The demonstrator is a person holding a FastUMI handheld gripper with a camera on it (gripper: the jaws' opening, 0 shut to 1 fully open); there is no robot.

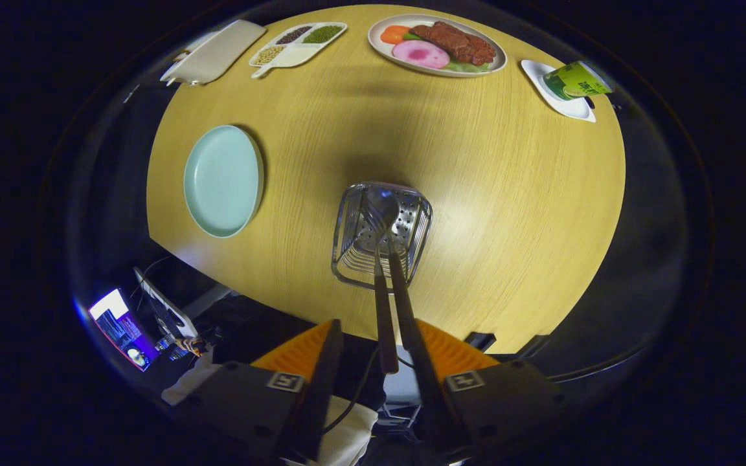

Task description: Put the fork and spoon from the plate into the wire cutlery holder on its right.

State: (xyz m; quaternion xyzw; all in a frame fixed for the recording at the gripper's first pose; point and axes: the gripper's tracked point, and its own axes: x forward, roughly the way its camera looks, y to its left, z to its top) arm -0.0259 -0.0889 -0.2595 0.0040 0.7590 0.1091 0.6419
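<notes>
Directly below me the wire cutlery holder (381, 236) stands on the round wooden table (489, 194). The spoon (379, 210) stands in it, bowl down against the perforated bottom. Beside it is a second handle, the fork (404, 301), whose head is lost among the wires. Both handles rise toward me and end between my fingers. My gripper (376, 327) is open above the holder. The fork handle runs close along the right finger (428, 375), and the left finger (324, 362) stands apart from both handles. To the holder's left lies the pale green plate (224, 181), with nothing on it.
Across the table are a plate of food (438, 45), a divided dish of beans (295, 45), a white tray (214, 52) and a green cup on a white saucer (574, 81). The table's near edge runs just below the holder. A lit screen (117, 323) sits lower left.
</notes>
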